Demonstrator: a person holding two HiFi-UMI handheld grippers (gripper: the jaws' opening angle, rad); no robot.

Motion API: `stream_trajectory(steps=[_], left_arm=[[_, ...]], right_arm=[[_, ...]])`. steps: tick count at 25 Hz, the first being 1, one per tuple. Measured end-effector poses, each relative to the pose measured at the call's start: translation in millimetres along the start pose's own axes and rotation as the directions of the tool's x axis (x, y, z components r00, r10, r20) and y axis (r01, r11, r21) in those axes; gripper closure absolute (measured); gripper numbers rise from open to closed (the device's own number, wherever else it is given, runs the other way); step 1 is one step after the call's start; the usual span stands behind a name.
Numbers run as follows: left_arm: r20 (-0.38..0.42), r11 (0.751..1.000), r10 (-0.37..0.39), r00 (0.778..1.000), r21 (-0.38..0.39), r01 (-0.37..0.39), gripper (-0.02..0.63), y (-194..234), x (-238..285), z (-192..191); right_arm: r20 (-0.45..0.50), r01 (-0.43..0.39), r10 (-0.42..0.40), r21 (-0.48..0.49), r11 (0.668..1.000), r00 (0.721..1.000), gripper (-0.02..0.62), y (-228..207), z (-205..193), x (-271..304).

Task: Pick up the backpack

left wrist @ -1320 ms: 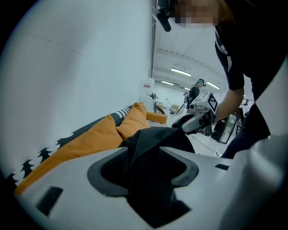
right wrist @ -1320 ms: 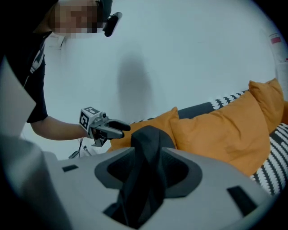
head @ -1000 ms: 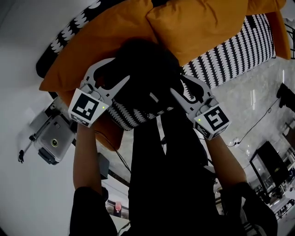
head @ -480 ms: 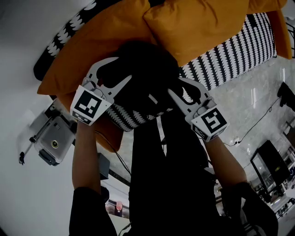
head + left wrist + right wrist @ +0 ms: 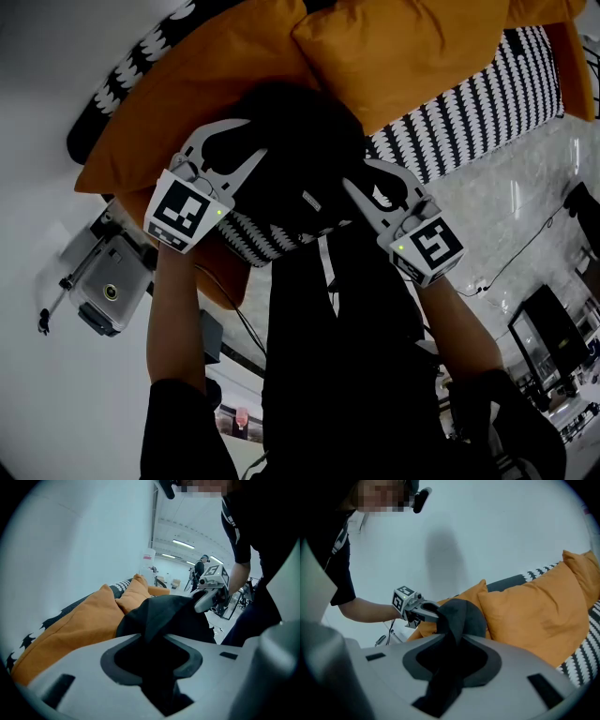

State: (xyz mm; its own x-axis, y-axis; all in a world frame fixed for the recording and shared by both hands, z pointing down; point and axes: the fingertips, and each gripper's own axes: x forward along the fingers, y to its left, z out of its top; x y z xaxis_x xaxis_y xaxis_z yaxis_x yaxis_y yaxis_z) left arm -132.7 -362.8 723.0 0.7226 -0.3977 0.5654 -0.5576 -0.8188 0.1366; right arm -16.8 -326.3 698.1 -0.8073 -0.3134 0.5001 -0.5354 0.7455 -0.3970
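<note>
At the left of the head view, the left hand-held gripper (image 5: 253, 141) reaches onto the near left side of the black backpack (image 5: 300, 141). Its jaws have just been closing, and its own view shows them narrowed onto a peaked fold of the backpack's dark fabric (image 5: 161, 613), pinched between the pads. The backpack sits on the black-and-white patterned sofa (image 5: 487, 94), against a long orange cushion (image 5: 187, 84) at its left and a second orange cushion (image 5: 412, 47) behind it. At the backpack's right side, the right hand-held gripper (image 5: 356, 176) has also just been closing. Its view shows the jaws clamped on another raised fold of the black fabric (image 5: 457, 613).
</note>
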Motion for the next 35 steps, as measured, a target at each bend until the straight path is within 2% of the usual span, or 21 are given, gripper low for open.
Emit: stream_trajectory(steps=[7, 11, 19, 28, 32, 35], left_arm=[[0.0, 1.0, -0.017, 1.0, -0.008, 0.017, 0.507, -7.6, -4.7, 0.8], [-0.005, 1.0, -0.022, 1.0, -0.003, 0.022, 0.522, -14.2, -11.7, 2.0], [-0.005, 1.0, -0.014, 1.0, -0.02, 0.014, 0.526, -31.2, -35.8, 0.4], [0.021, 0.999, 0.016, 1.0, -0.051, -0.014, 0.528, -60.1, -68.1, -3.4], [0.04, 0.998, 0.027, 0.999, -0.063, -0.024, 0.528, -73.1, -78.6, -6.1], [0.051, 0.997, 0.04, 0.998, -0.072, -0.036, 0.528, -81.8, -85.8, -7.9]], right_arm=[[-0.018, -0.031, 0.031, -0.004, 1.0, 0.999, 0.515, 7.6, 1.2, -1.0], [-0.023, -0.023, 0.022, -0.017, 1.0, 0.999, 0.526, 10.4, -0.4, -2.7], [-0.068, -0.025, 0.022, -0.039, 0.999, 0.997, 0.538, 30.5, -8.1, -8.6], [-0.054, -0.025, 0.022, -0.05, 0.998, 0.998, 0.541, 60.7, -11.8, -19.7], [-0.018, -0.023, 0.023, -0.006, 1.0, 1.0, 0.543, 69.3, -18.4, -25.9], [-0.004, -0.02, 0.02, -0.036, 0.999, 1.0, 0.543, 79.3, -20.0, -29.7]])
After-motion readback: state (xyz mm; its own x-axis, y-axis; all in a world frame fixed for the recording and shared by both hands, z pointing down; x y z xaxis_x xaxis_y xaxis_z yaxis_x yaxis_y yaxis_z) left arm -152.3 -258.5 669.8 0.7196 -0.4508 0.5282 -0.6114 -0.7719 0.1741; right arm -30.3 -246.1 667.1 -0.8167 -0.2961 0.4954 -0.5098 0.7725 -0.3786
